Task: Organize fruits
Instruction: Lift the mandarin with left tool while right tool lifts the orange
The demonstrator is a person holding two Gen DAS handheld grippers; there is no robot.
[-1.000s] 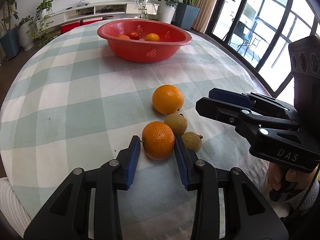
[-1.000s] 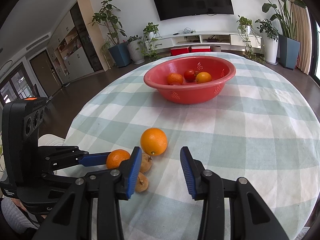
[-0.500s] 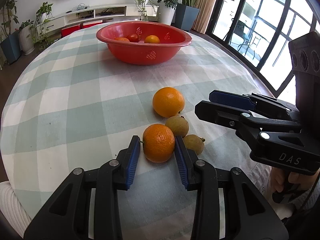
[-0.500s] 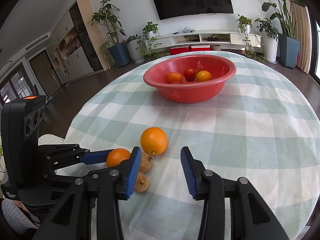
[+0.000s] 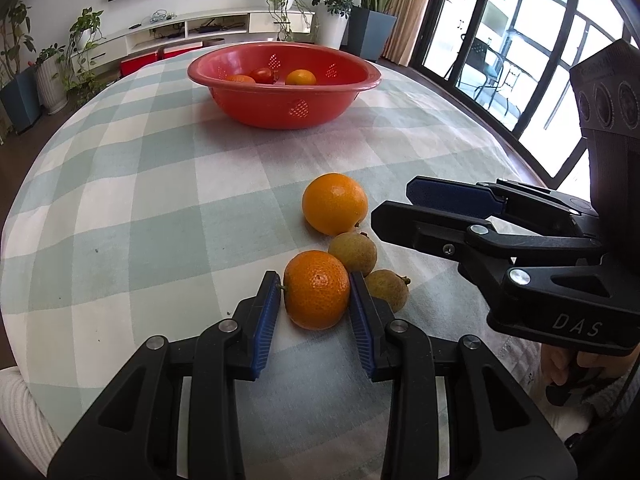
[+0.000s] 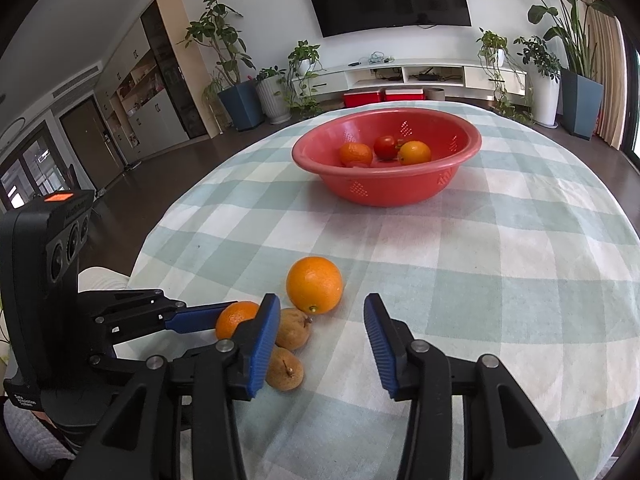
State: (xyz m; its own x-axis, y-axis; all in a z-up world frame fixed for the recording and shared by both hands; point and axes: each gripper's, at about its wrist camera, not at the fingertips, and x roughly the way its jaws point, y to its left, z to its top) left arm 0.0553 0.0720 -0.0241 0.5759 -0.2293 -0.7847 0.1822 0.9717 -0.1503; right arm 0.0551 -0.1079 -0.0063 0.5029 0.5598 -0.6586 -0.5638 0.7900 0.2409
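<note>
My left gripper [image 5: 316, 300] is shut on a small orange tangerine [image 5: 317, 295], held just above the checked tablecloth; it also shows in the right wrist view [image 6: 236, 318]. A larger orange [image 5: 335, 203] and two small brown fruits [image 5: 353, 252] [image 5: 387, 289] lie just beyond and to the right. My right gripper [image 6: 320, 336] is open and empty, low over the cloth beside the big orange [image 6: 314, 285] and the brown fruits [image 6: 293, 328]. The red basket [image 5: 280, 108] at the far side holds two orange fruits and a tomato [image 6: 385, 147].
The round table's checked cloth [image 6: 500, 280] falls away at the edges on all sides. The right gripper's body [image 5: 540, 264] is close on the right of the left one. Plants, a TV shelf and glass doors stand beyond the table.
The left gripper has lifted slightly with the tangerine held between its pads. The right gripper has barely moved.
</note>
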